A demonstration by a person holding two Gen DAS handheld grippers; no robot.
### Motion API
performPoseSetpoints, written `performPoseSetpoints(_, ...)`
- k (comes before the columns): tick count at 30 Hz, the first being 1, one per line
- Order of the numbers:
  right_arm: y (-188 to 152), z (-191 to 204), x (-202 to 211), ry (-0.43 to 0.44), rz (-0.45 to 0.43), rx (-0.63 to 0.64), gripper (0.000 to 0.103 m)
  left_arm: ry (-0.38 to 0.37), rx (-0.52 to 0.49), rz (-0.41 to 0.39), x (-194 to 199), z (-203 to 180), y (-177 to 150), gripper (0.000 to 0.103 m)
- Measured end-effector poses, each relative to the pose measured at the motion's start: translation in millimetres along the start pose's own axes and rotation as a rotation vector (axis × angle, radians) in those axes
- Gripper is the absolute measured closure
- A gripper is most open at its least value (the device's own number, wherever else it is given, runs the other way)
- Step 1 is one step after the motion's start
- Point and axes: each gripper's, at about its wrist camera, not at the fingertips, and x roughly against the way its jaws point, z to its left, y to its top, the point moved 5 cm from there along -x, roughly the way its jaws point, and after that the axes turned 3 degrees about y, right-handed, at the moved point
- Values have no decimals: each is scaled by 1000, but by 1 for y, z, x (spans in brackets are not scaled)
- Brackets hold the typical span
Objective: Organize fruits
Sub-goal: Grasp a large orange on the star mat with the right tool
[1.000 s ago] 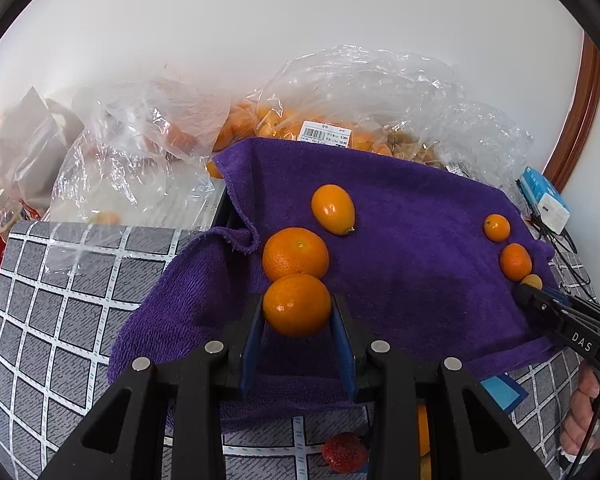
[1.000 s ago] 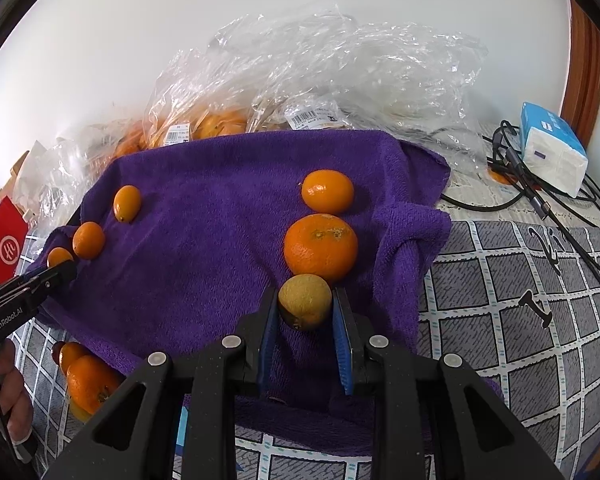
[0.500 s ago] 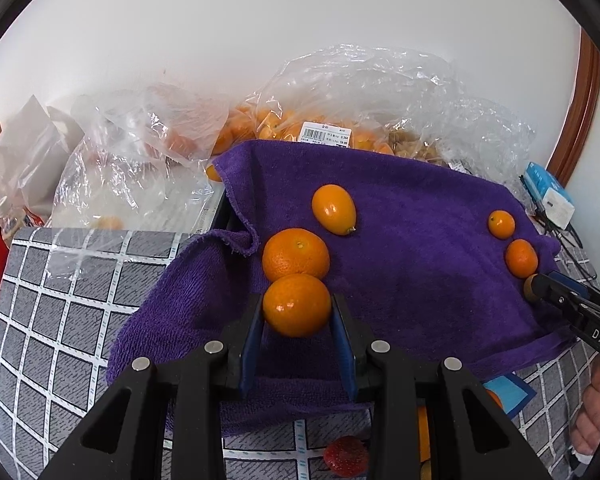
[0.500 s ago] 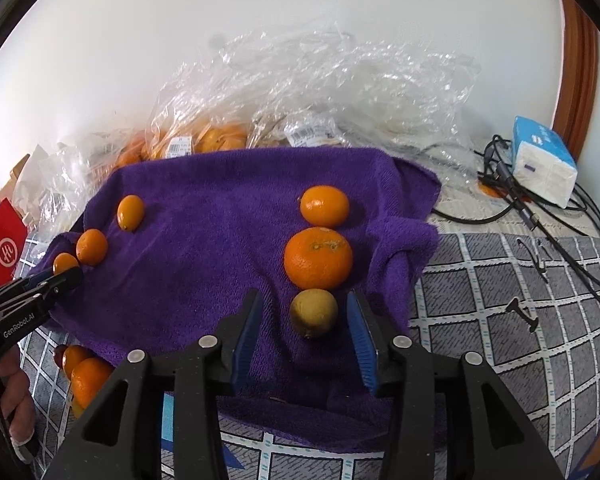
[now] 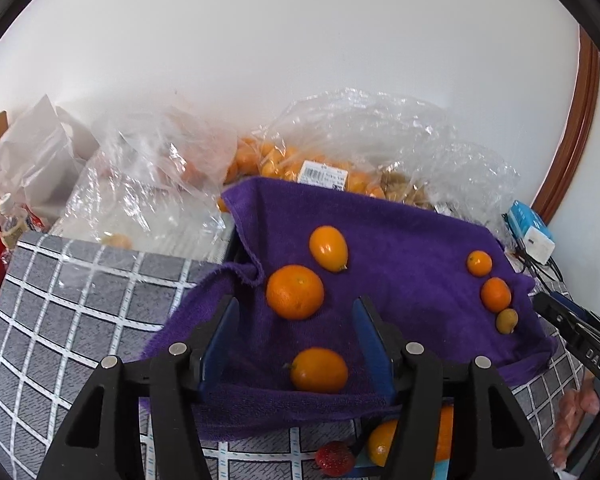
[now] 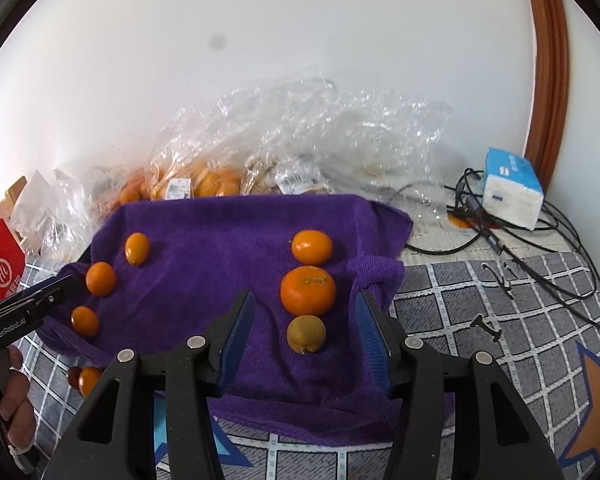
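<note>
Standing wide open and empty, the left gripper (image 5: 296, 336) frames a kumquat (image 5: 319, 369) lying free on the purple towel (image 5: 400, 264). Right gripper (image 6: 305, 334) likewise gapes around a yellowish fruit (image 6: 306, 334), untouched, with an orange (image 6: 308, 290) just beyond it.

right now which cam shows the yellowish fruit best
The right wrist view: the yellowish fruit lies close and whole on the purple towel, between the open tongs. The left wrist view shows it small, near the towel's right edge.
</note>
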Motion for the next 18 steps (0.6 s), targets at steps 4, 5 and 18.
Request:
performPoseSetpoints(4, -3, 3, 17, -49, -4, 8, 51, -2, -11, -23, 6, -3, 4, 46)
performPoseSetpoints(5, -4, 4, 23, -49, -4, 4, 51, -5, -16, -28, 7, -5, 4, 46)
performPoseSetpoints(18, -42, 54, 46, 32, 80, 61, 44, 32, -74, -48, 61, 9, -7, 46)
